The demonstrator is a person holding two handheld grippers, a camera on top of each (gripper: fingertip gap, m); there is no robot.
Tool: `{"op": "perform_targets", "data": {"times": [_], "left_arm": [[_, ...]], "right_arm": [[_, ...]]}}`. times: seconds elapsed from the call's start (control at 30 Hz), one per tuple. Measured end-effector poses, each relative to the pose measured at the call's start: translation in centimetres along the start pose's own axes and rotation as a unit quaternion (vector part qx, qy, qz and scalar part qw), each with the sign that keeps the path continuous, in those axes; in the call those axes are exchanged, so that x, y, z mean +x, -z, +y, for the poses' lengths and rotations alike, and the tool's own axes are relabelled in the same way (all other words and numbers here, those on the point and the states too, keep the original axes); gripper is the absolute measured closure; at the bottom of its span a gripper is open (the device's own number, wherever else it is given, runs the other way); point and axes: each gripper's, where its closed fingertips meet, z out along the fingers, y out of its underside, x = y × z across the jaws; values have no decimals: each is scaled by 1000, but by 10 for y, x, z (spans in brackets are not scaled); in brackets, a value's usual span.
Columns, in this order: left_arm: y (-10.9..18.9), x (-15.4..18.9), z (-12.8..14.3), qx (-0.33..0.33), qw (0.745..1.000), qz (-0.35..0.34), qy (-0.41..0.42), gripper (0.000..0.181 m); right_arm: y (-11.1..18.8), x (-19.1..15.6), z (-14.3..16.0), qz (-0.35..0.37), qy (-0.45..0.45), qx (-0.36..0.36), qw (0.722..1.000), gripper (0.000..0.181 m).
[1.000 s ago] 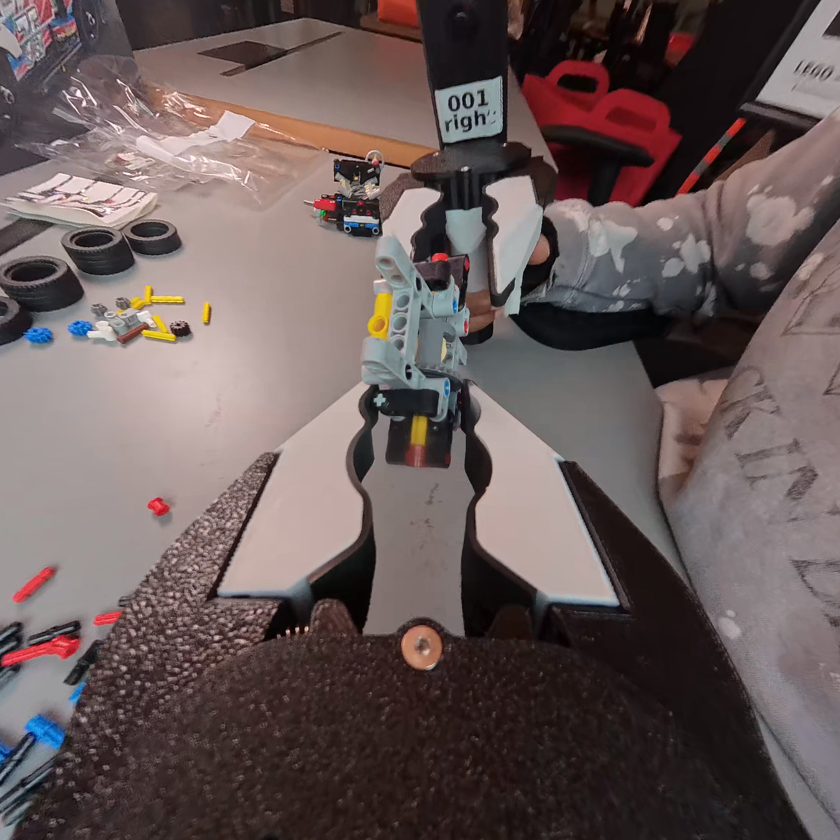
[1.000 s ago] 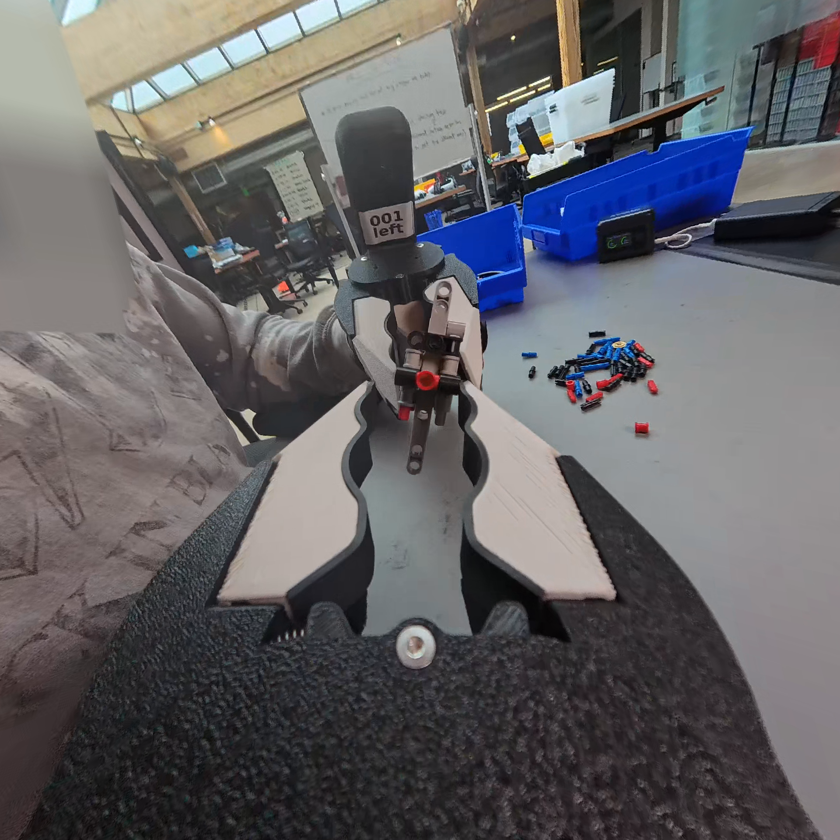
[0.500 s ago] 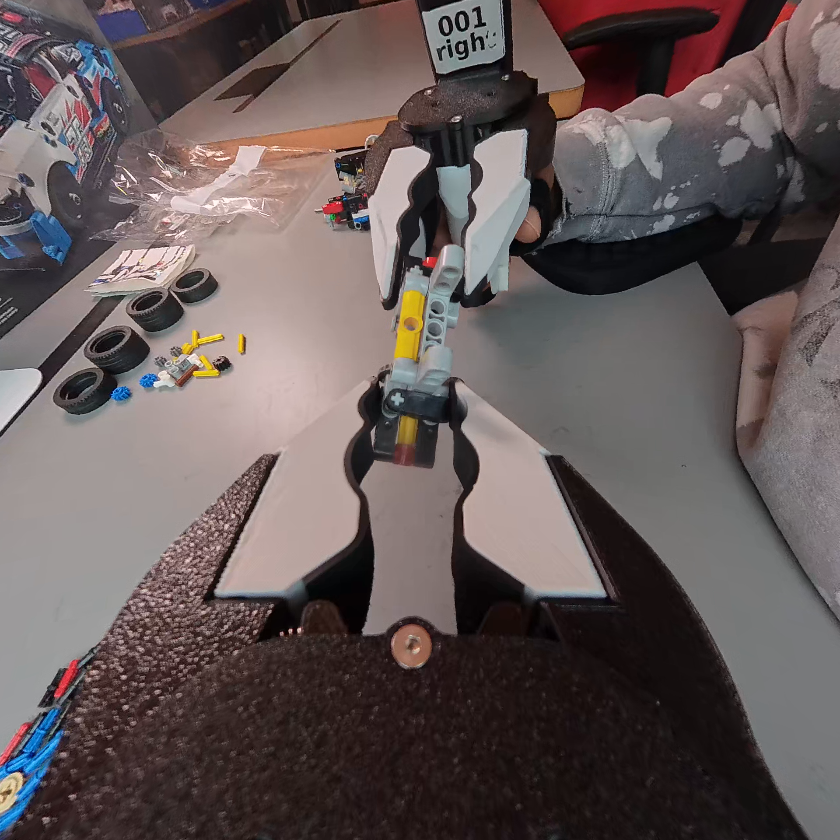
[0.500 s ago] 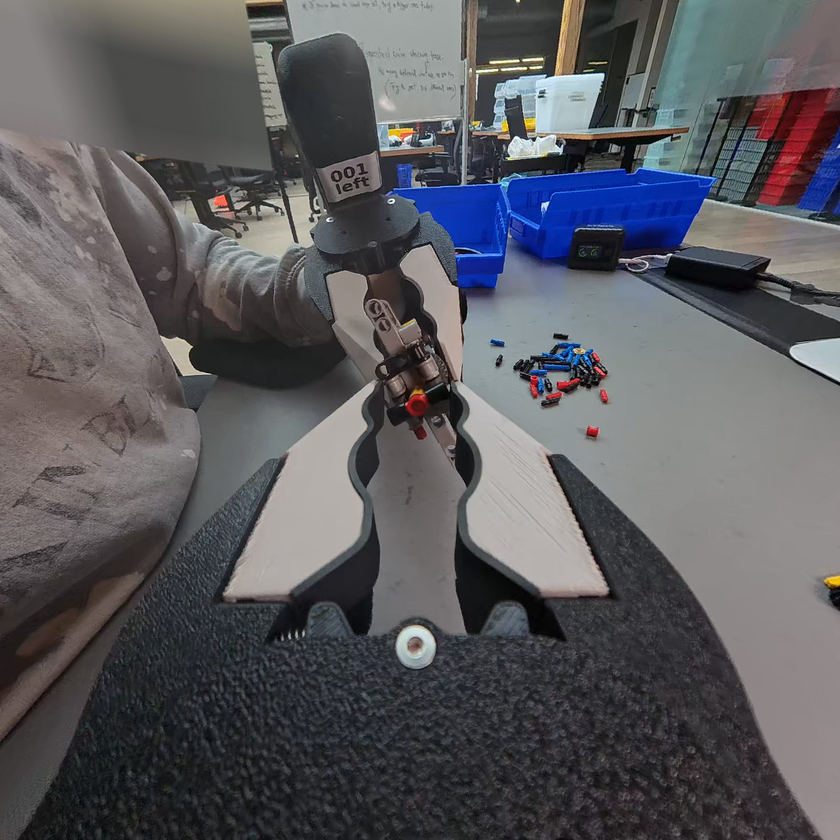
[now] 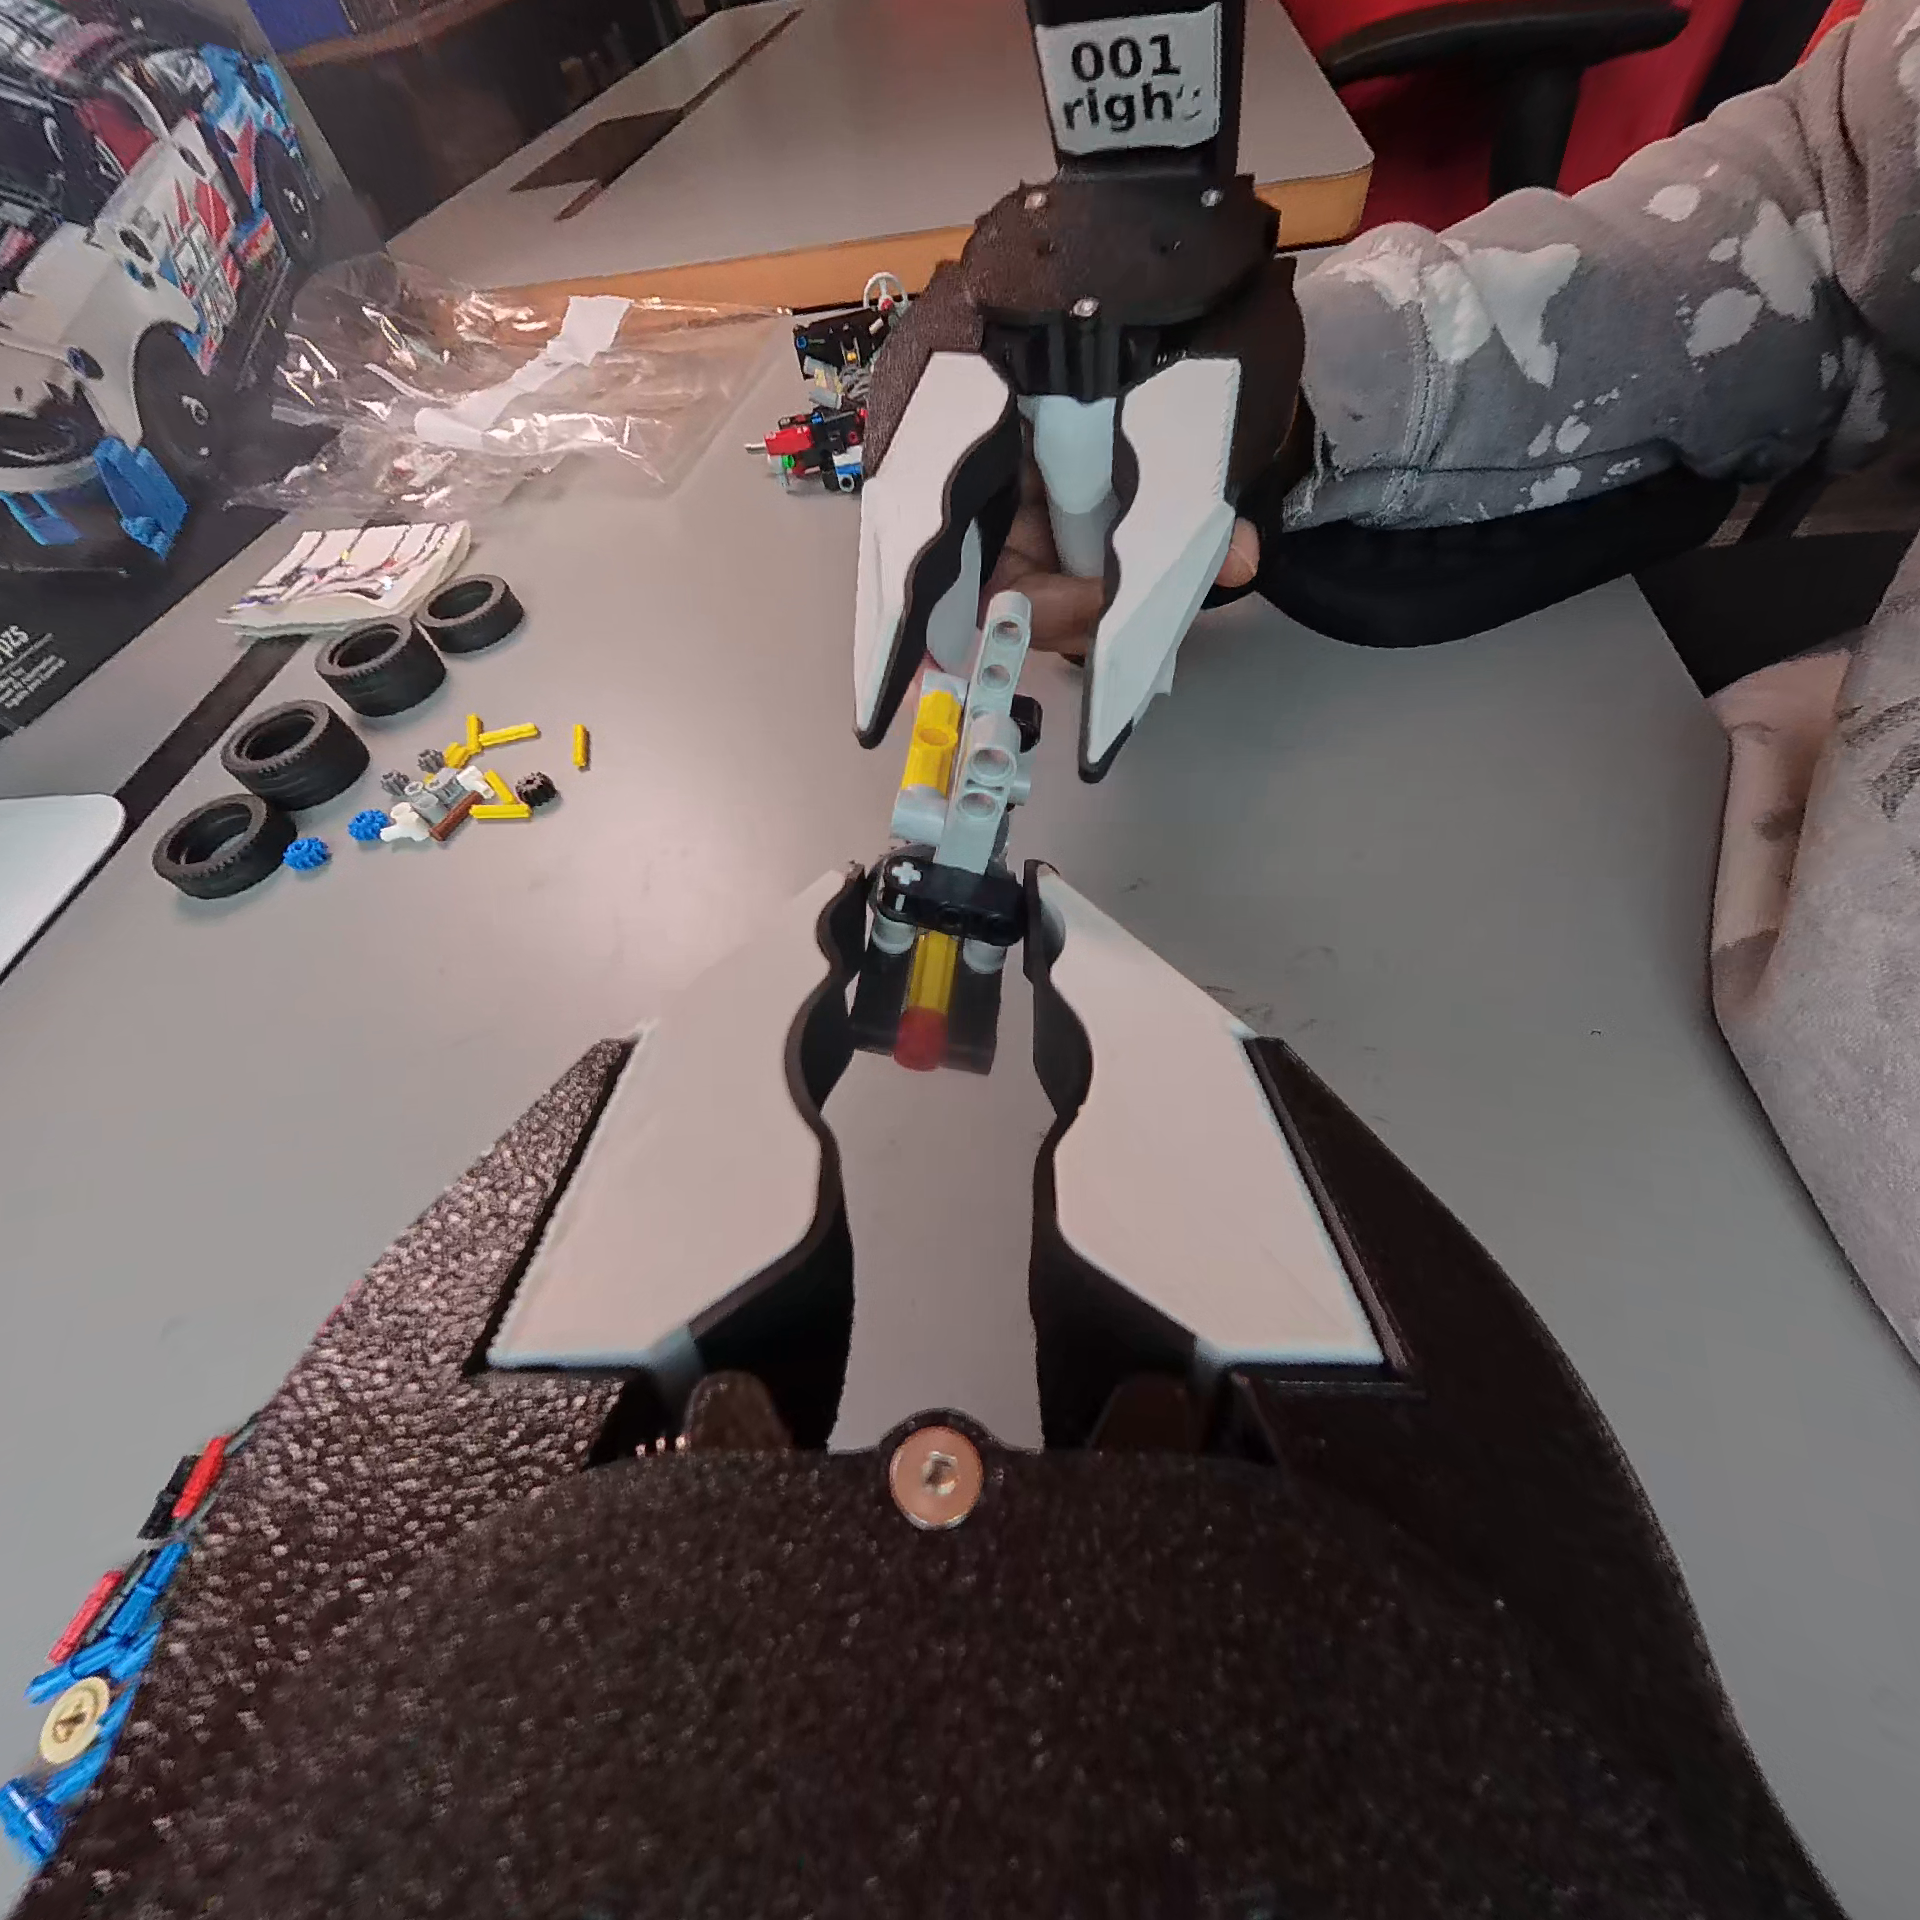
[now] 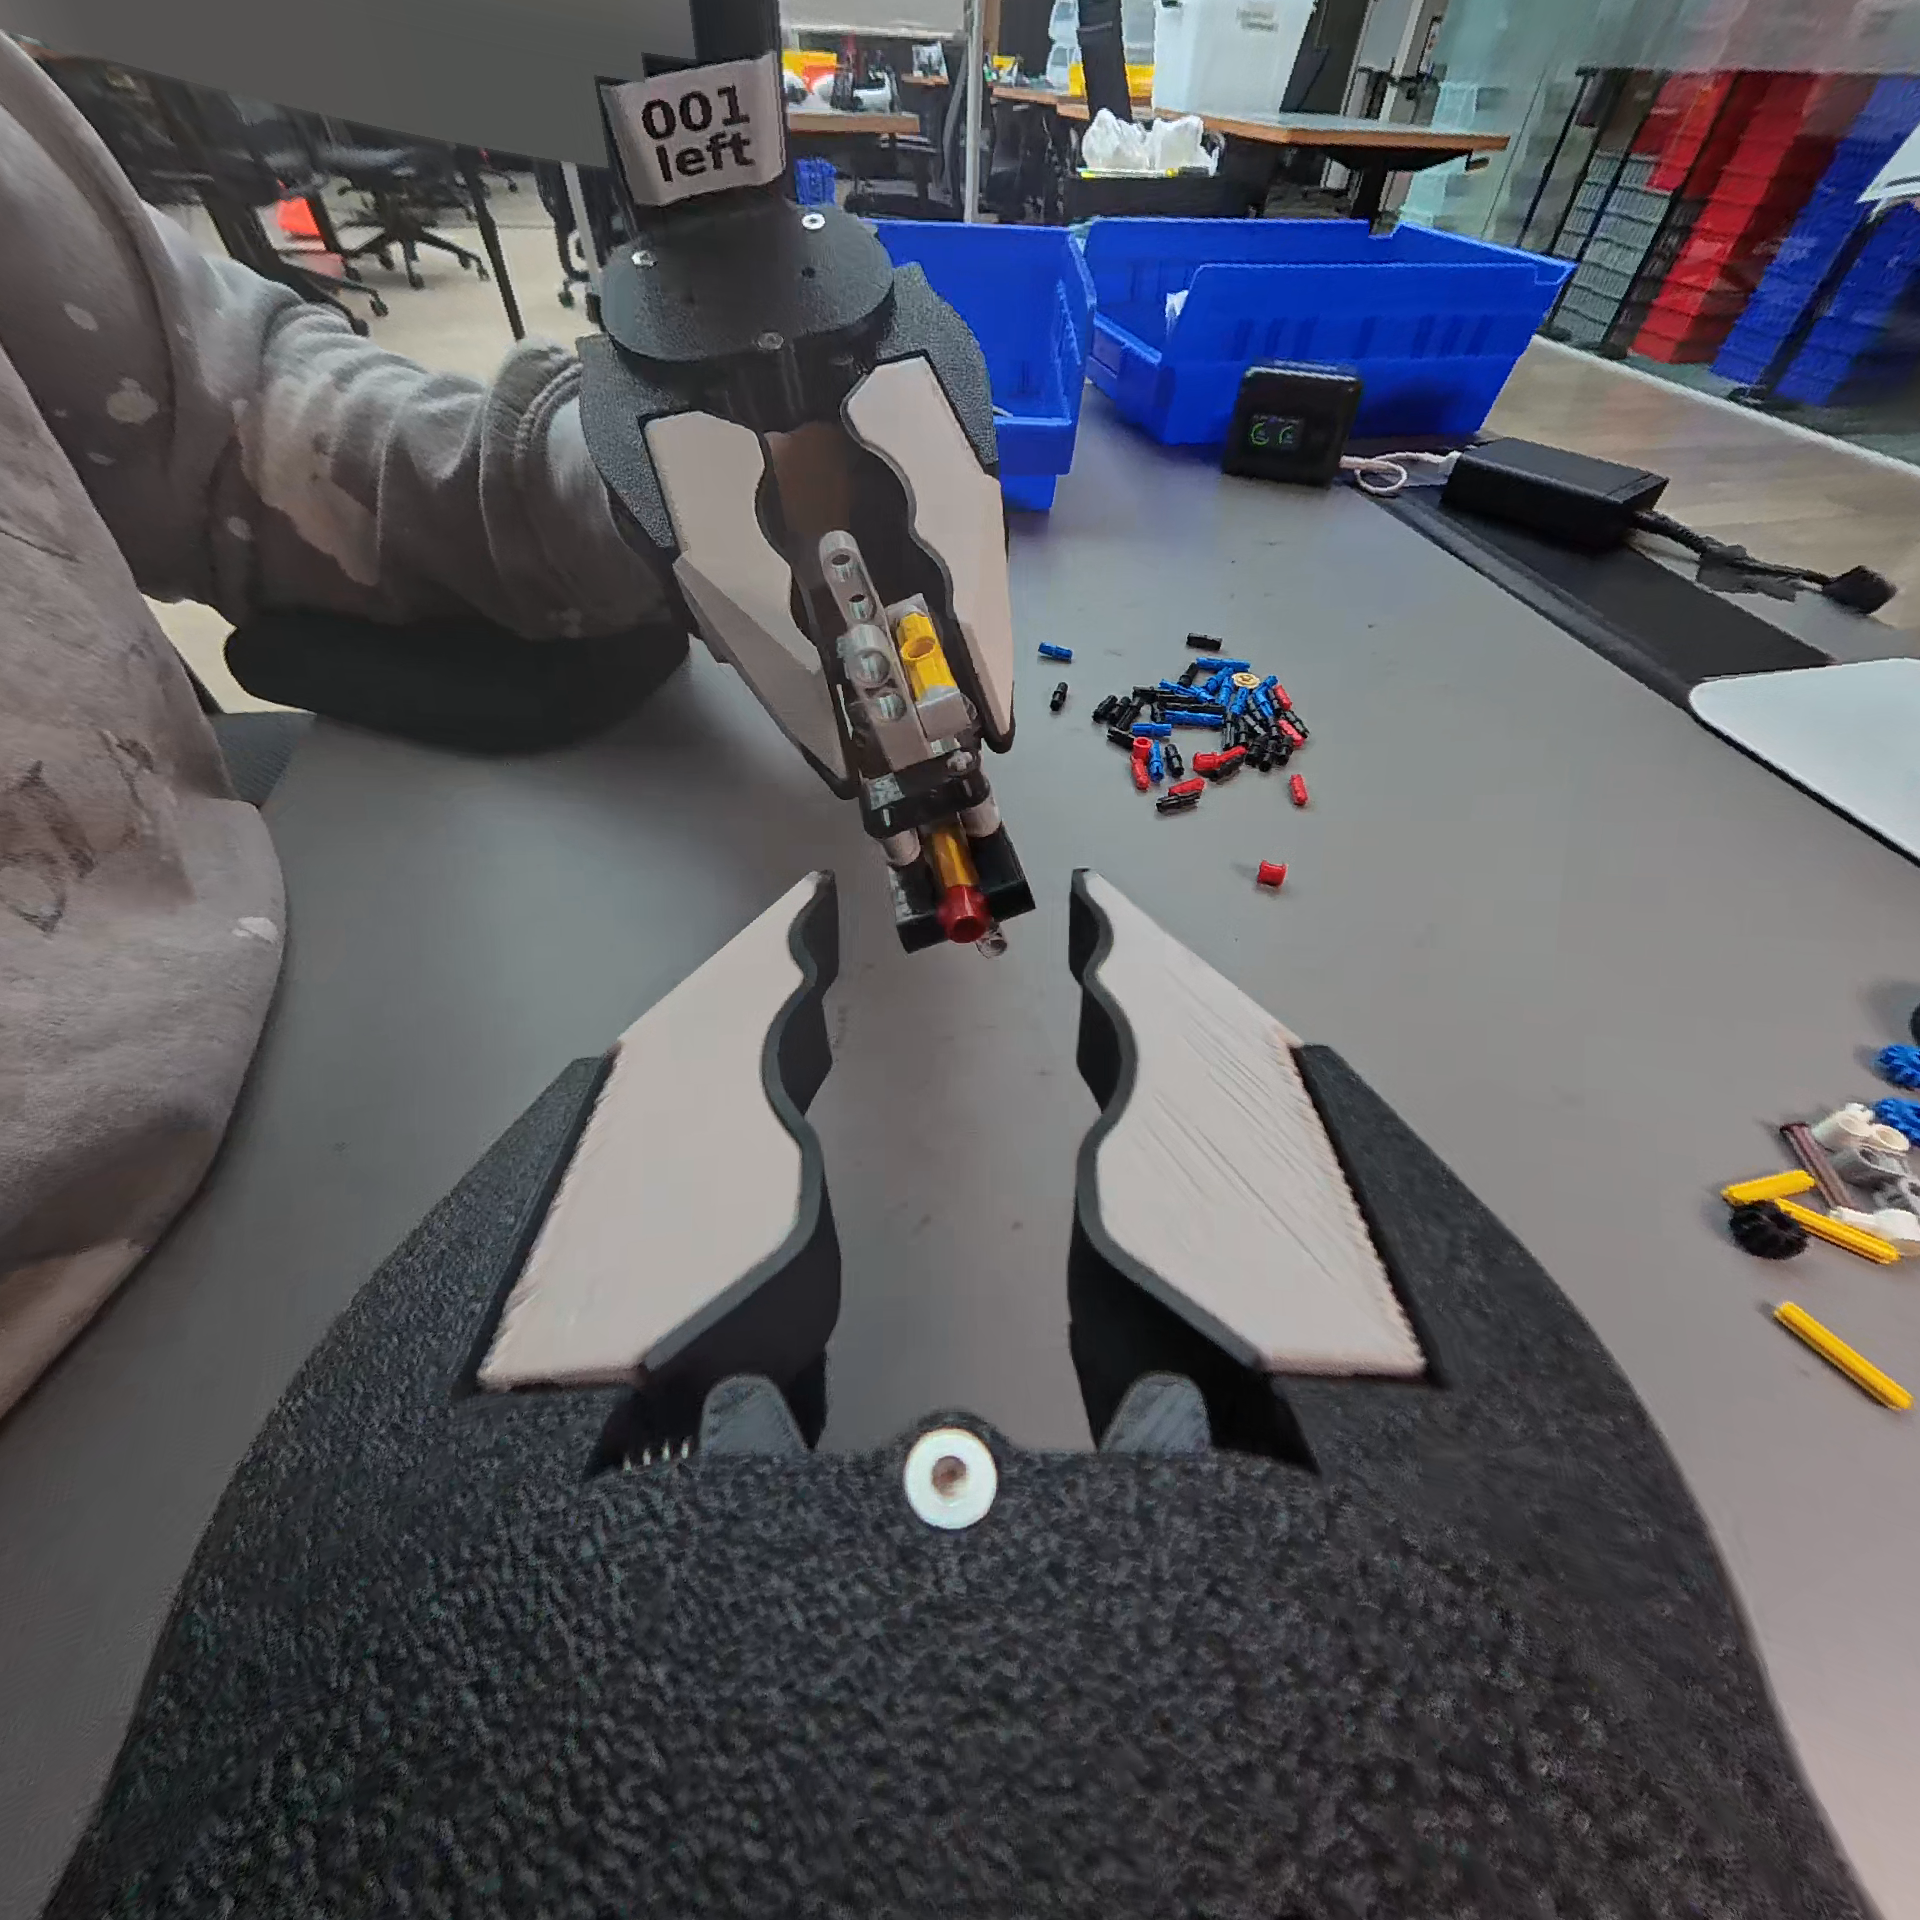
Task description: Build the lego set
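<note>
A small lego assembly (image 5: 971, 779) of grey beams, a yellow axle, a red end piece and black parts is held above the grey table (image 5: 520, 1039). My left gripper (image 5: 945, 883) is shut on its black cross piece. My right gripper (image 6: 951, 883) is open, its fingers either side of the assembly without touching it. In the right wrist view the left gripper (image 6: 925, 764) points towards me with the assembly (image 6: 904, 675) between its fingers. In the left wrist view the right gripper (image 5: 987, 743) hangs open over the assembly's grey beam.
On the table lie black tyres (image 5: 301, 748), small yellow and grey parts (image 5: 468, 790), a sticker sheet (image 5: 353, 561), a plastic bag (image 5: 488, 395), a part-built model (image 5: 826, 416) and the set's box (image 5: 125, 260). Pins (image 6: 1205, 727) and blue bins (image 6: 1299, 312) lie farther off. Only a small space, under 4 cm, lies between the two pairs of fingers.
My right gripper was shut on the assembly; it has opened and let go. The left gripper still holds the assembly, and both now point lower towards the table.
</note>
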Motion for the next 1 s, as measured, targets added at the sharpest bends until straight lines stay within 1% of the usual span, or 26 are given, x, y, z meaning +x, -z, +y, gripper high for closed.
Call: {"op": "perform_targets", "data": {"times": [0.07,0.13,0.2,0.23,0.27,0.3,0.33,0.37,0.4,0.5,0.57,0.6,0.67,0.7,0.77,0.8,0.93,1.0], "left_arm": [[-1,0,6,-14,1000,3,7,151],[-4,2,11,-31,1000,5,2,151],[-9,7,14,-39,999,13,-1,151],[-12,10,14,-42,999,17,-3,151],[-14,13,15,-45,999,19,-8,151],[-15,14,16,-49,999,19,-14,151],[-15,16,16,-49,998,23,-18,151],[-15,17,13,-41,999,23,-18,152],[-13,17,10,-30,999,24,-16,150],[-9,22,2,0,999,54,2,122],[-9,24,6,1,997,72,19,113],[-11,24,8,-2,997,74,24,112],[-14,25,9,1,996,77,37,115],[-16,27,6,6,996,81,46,120],[-18,33,3,7,994,96,50,145],[-16,35,0,13,994,101,49,155],[-4,28,-12,38,993,100,55,156],[-2,28,-10,29,994,95,42,156]], "right_arm": [[0,-1,-4,8,12,0,1000,129],[-3,-6,-12,10,14,9,1000,128],[-10,-13,-14,7,31,-1,1000,130],[-15,-15,-11,7,42,-17,999,135],[-18,-17,-5,7,51,-34,998,144],[-20,-18,-1,7,58,-41,997,158],[-19,-18,2,8,64,-42,997,164],[-17,-17,5,4,61,-43,997,165],[-16,-17,5,1,50,-38,998,166],[-9,-15,-9,-5,24,14,1000,166],[-5,-16,-19,-12,15,46,999,166],[-3,-18,-24,-22,5,65,998,166],[0,-24,-36,-47,-24,105,993,165],[2,-26,-41,-58,-38,127,990,165],[3,-28,-47,-74,-59,149,984,165],[4,-25,-47,-71,-63,152,984,165],[5,-21,-37,-75,-67,125,987,165],[1,-20,-25,-64,-41,84,994,165]]}}
